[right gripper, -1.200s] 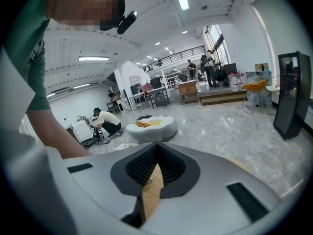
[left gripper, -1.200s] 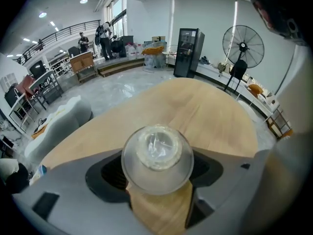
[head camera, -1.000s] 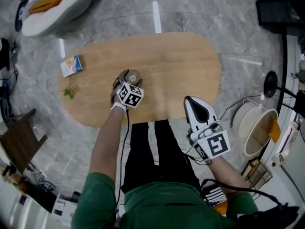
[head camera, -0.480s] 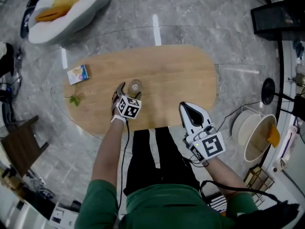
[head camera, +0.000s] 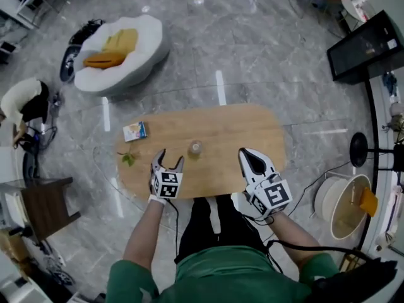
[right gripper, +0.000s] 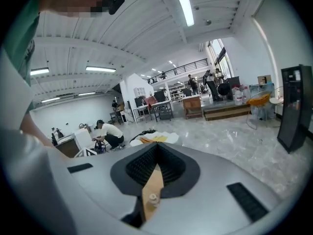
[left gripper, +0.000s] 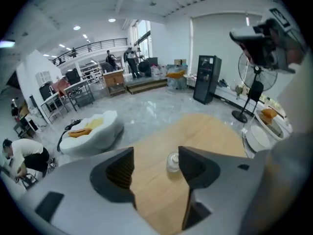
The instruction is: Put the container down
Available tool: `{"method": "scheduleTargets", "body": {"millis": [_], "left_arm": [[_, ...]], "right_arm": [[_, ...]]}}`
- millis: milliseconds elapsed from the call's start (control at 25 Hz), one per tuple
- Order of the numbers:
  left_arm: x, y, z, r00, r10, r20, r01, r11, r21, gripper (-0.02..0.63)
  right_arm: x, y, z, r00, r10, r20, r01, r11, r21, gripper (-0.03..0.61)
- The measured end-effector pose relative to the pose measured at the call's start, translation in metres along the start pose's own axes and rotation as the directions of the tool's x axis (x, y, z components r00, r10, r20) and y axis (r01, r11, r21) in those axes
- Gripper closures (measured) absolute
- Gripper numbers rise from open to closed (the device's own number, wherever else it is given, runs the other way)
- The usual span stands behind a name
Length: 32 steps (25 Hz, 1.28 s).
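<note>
The container (head camera: pixel 195 148), a small clear jar, stands upright on the oval wooden table (head camera: pixel 252 131). My left gripper (head camera: pixel 168 161) is held above the table's near edge, apart from the jar and to its left. It is open, its jaws have just been closing a little, and nothing is between them. The left gripper view shows the container (left gripper: pixel 173 162) far below, between the left gripper's (left gripper: pixel 155 168) jaws. My right gripper (head camera: pixel 245 154) is shut and empty over the near right of the table. In the right gripper view the container (right gripper: pixel 153 198) shows through the slit under the right gripper's (right gripper: pixel 157 148) tips.
A small box (head camera: pixel 134 131) and a green sprig (head camera: pixel 128 158) lie on the table's left end. On the floor are a white beanbag (head camera: pixel 120 55), a black cabinet (head camera: pixel 363 46), a fan stand (head camera: pixel 358 149), a round bin (head camera: pixel 344 207) and a wooden stool (head camera: pixel 44 201). A person crouches at far left (head camera: pixel 25 106).
The left gripper has come away from the jar, which stays on the table, and has risen back toward the near edge. The right gripper has risen too. The head view now takes in more floor.
</note>
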<state>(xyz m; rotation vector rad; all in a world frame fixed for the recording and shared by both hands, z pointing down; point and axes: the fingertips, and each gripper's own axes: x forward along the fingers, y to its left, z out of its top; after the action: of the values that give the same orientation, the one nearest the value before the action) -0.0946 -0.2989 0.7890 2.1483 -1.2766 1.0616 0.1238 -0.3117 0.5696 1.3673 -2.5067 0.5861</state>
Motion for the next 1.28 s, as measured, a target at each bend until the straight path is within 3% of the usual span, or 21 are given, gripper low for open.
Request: {"method": "scheduleTargets", "body": {"millis": [40, 160, 320, 520, 800, 1280], "left_arm": [[-0.016, 0.004, 0.014, 0.999, 0.012, 0.032, -0.012, 1.000, -0.021, 0.346], [-0.067, 0.010, 0.056, 0.988, 0.051, 0.145, -0.040, 0.996, -0.076, 0.423], [-0.143, 0.011, 0.104, 0.944, 0.132, 0.304, -0.092, 0.986, -0.140, 0.558], [-0.218, 0.001, 0.148, 0.880, 0.180, 0.439, -0.090, 0.972, -0.217, 0.575], [-0.287, -0.027, 0.188, 0.806, 0.174, 0.566, -0.047, 0.972, -0.232, 0.575], [-0.333, -0.049, 0.227, 0.758, 0.158, 0.633, -0.030, 0.978, -0.208, 0.575]], "right_arm": [[-0.002, 0.001, 0.008, 1.000, -0.002, 0.009, 0.002, 1.000, -0.003, 0.558], [-0.010, 0.009, 0.030, 0.999, -0.005, 0.036, 0.006, 1.000, -0.010, 0.558], [-0.028, 0.029, 0.053, 0.998, 0.007, 0.060, -0.006, 1.000, -0.020, 0.558], [-0.055, 0.056, 0.080, 0.994, 0.029, 0.103, -0.027, 0.999, -0.025, 0.557], [-0.088, 0.084, 0.115, 0.983, 0.045, 0.177, -0.038, 0.998, -0.043, 0.557], [-0.113, 0.099, 0.157, 0.965, 0.057, 0.255, -0.040, 0.996, -0.074, 0.558]]}}
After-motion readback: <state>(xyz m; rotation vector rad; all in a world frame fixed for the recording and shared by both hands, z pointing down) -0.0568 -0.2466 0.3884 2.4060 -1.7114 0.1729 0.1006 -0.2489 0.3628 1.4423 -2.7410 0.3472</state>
